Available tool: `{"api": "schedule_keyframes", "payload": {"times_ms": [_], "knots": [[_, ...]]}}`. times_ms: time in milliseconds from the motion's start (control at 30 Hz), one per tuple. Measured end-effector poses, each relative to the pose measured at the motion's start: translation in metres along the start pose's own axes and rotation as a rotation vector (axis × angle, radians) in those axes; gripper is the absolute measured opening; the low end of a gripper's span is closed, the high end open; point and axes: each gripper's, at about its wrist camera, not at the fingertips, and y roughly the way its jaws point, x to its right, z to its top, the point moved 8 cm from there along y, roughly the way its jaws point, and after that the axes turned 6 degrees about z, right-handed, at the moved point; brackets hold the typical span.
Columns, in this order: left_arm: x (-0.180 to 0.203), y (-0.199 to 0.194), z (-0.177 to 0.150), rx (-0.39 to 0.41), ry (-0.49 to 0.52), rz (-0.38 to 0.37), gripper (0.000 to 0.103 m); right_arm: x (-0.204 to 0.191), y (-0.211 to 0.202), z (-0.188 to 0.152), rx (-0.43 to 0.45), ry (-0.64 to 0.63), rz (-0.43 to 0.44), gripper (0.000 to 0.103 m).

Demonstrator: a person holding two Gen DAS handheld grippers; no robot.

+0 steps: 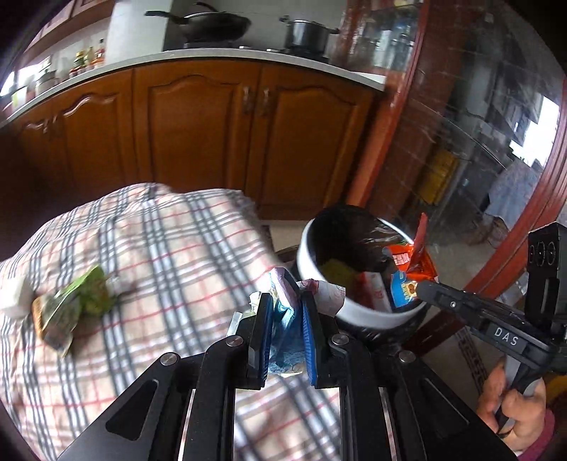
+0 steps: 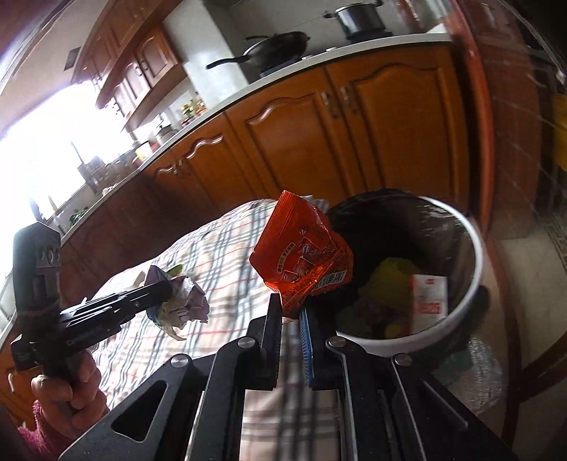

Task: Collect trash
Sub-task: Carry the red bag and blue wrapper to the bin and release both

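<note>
Drop-off step: right gripper [image 2: 291,312] pinches an orange wrapper [image 2: 301,255] just beside the bin [image 2: 460,305] rim, left gripper [image 1: 287,312] clamps a crumpled wad [image 1: 283,301] near it. Next, I'd say: get both over the bin opening, then release. Count: 2 pieces held, 1 green wrapper [image 1: 71,305] plus a white wad [image 1: 14,298] on the tablecloth [image 1: 177,248], well apart from the bin.

Two tools [image 1: 287,301], one bin [image 1: 361,312], two pans [image 1: 212,23]
</note>
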Motion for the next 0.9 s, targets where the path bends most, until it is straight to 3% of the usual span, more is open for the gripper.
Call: {"api": "schedule_keyframes", "payload": {"times_ms": [300, 900], "knots": [[0.033, 0.033, 0.025, -0.003, 0.029, -0.044, 0.014, 0.039, -0.012, 0.009, 0.011, 0.036, -0.054, 0.010], [0.071, 0.108, 0.053, -0.065, 0.064, -0.045, 0.015, 0.086, 0.000, 0.019, -0.054, 0.056, -0.110, 0.010]]}}
